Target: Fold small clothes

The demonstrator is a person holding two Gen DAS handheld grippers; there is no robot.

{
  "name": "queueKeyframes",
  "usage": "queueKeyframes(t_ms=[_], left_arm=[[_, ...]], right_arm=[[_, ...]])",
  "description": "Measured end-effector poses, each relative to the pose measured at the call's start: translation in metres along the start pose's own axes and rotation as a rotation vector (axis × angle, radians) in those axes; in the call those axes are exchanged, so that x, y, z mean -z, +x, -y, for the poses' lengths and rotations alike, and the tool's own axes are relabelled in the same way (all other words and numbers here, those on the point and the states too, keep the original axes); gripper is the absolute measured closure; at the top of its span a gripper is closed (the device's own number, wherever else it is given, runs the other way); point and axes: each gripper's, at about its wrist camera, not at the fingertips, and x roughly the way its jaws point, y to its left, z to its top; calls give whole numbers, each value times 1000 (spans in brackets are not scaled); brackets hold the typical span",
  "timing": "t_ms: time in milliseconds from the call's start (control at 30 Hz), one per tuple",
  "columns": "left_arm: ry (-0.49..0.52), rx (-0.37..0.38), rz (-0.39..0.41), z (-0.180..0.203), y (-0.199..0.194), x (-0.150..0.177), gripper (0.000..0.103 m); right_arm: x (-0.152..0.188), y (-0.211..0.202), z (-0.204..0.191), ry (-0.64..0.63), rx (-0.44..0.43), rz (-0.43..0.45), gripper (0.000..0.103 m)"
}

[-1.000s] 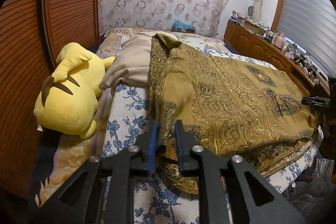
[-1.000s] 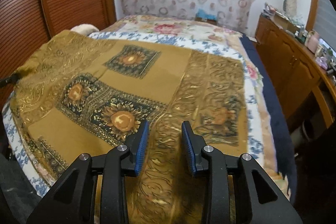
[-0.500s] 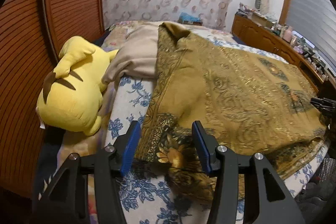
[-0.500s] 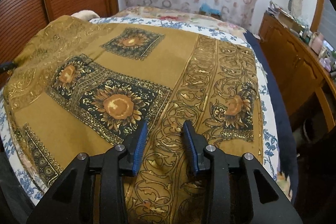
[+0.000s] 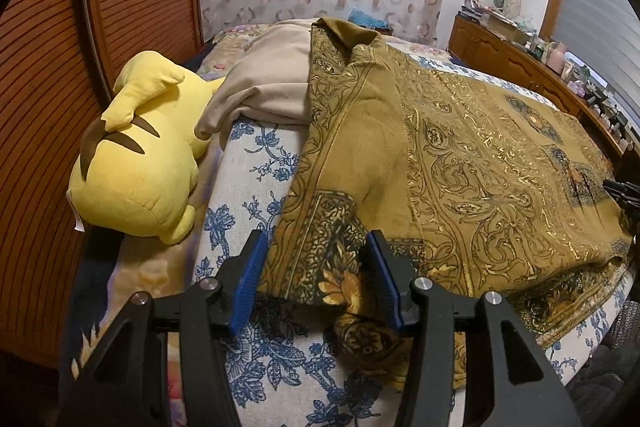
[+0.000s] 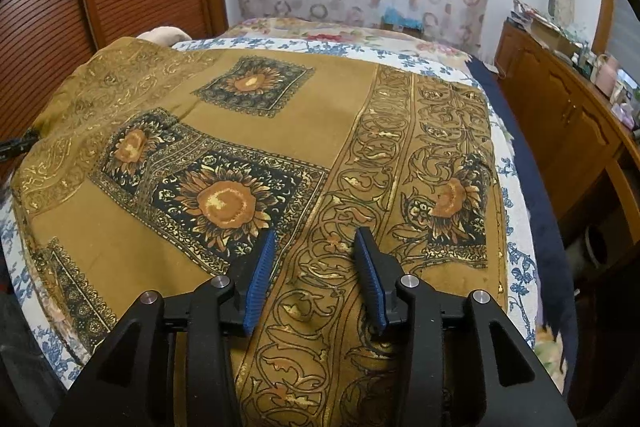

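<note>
Bed (image 5: 256, 163), blue-flowered sheet, carries gold patterned cloth (image 5: 480, 155) spread flat.
Left view only: beige garment (image 5: 268, 83) under cloth's far corner, yellow plush toy (image 5: 136, 163) beside bed edge.
Right view only: sunflower panels, wooden cabinet (image 6: 560, 115).
Left tool (image 5: 316, 275) half-wide, cloth corner between pads, ungripped.
Right tool (image 6: 316, 275) just opening, over cloth, pads clear.
</note>
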Motion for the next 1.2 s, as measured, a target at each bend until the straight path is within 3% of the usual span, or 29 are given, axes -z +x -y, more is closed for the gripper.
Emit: queueKeyframes(t_ms=[167, 233, 333, 467, 533, 900, 1200], left_arm=[[5, 3, 4, 2, 1, -1, 53], [0, 44, 8, 3, 1, -1, 55], [-8, 109, 5, 7, 1, -1, 67], [-15, 156, -5, 11, 3, -4, 97], [-20, 170, 6, 13, 1, -5, 99], [63, 248, 223, 56, -56, -46, 101], [131, 345, 304, 106, -66, -97, 102]], right_arm=[[0, 0, -1, 2, 1, 1, 61], [0, 0, 0, 2, -2, 1, 61], [0, 0, 0, 6, -5, 1, 61], [0, 0, 0, 7, -5, 2, 61], [0, 0, 0, 7, -5, 2, 61], [-1, 0, 0, 12, -10, 5, 60], [0, 0, 0, 13, -10, 6, 60]])
